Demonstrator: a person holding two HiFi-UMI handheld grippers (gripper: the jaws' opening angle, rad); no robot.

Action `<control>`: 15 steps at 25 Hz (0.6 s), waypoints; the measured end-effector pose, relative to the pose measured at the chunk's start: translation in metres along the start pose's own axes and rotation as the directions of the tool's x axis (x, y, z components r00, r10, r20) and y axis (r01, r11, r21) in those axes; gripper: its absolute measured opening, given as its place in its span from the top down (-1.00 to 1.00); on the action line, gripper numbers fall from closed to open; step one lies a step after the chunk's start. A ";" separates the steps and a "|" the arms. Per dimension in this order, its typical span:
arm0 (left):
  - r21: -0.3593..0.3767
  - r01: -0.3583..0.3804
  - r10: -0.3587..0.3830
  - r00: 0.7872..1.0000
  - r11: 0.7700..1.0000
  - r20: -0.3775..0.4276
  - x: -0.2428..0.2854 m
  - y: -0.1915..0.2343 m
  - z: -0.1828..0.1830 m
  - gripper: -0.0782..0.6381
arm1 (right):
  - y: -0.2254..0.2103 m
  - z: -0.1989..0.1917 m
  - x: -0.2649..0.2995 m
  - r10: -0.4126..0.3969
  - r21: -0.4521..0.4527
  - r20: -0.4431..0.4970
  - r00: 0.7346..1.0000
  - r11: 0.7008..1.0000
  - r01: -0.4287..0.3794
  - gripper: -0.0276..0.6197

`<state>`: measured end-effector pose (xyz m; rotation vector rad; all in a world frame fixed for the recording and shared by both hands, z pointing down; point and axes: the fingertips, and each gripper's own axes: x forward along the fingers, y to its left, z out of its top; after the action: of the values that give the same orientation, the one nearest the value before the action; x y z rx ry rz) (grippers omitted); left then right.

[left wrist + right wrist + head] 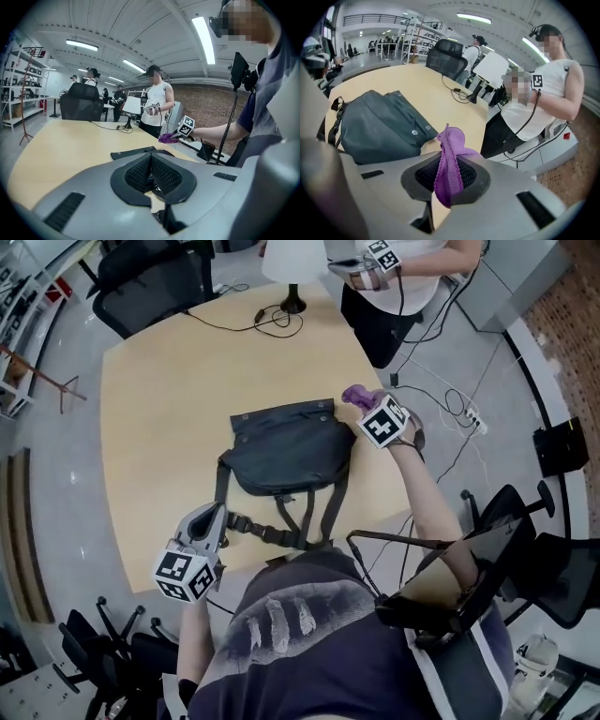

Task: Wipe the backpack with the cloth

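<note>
A dark grey backpack [286,451] lies flat on the wooden table [159,427], straps trailing toward me; it also shows in the right gripper view [377,126] and as a low dark shape in the left gripper view [133,152]. My right gripper [361,401] hovers by the backpack's far right corner, shut on a purple cloth [449,161] that sticks up between its jaws; the cloth [355,395] shows in the head view too. My left gripper [204,526] sits at the table's near edge beside the straps, jaws shut with nothing between them.
A person in a white top [398,277] stands at the table's far right, holding another gripper. A lamp base with cable [292,304] sits at the far edge. Office chairs [155,282] stand behind, and cables with a power strip [469,416] lie on the floor to the right.
</note>
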<state>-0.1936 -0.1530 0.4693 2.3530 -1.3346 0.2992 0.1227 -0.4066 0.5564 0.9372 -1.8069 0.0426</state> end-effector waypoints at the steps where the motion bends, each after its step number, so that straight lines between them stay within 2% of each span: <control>1: 0.000 0.005 -0.005 1.000 1.000 -0.001 0.001 -0.002 -0.001 0.75 | 0.010 -0.003 0.000 0.010 -0.019 -0.003 1.000 1.000 -0.010 0.82; 5: 0.002 0.024 -0.024 1.000 1.000 -0.001 0.006 -0.008 -0.001 0.75 | 0.076 -0.012 0.017 0.137 -0.025 -0.030 0.990 0.990 -0.138 0.82; 12: -0.014 0.014 -0.014 1.000 1.000 0.006 -0.001 0.007 -0.004 0.75 | 0.146 0.002 0.012 0.294 0.099 0.035 0.955 0.950 -0.296 0.82; 15: -0.026 0.020 -0.019 1.000 0.999 0.008 -0.004 0.011 -0.010 0.75 | 0.173 0.017 0.000 0.341 0.066 0.048 0.939 0.937 -0.344 0.82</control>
<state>-0.2053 -0.1504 0.4795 2.3468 -1.3107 0.2658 0.0041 -0.2939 0.6153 0.6655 -1.9959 0.3150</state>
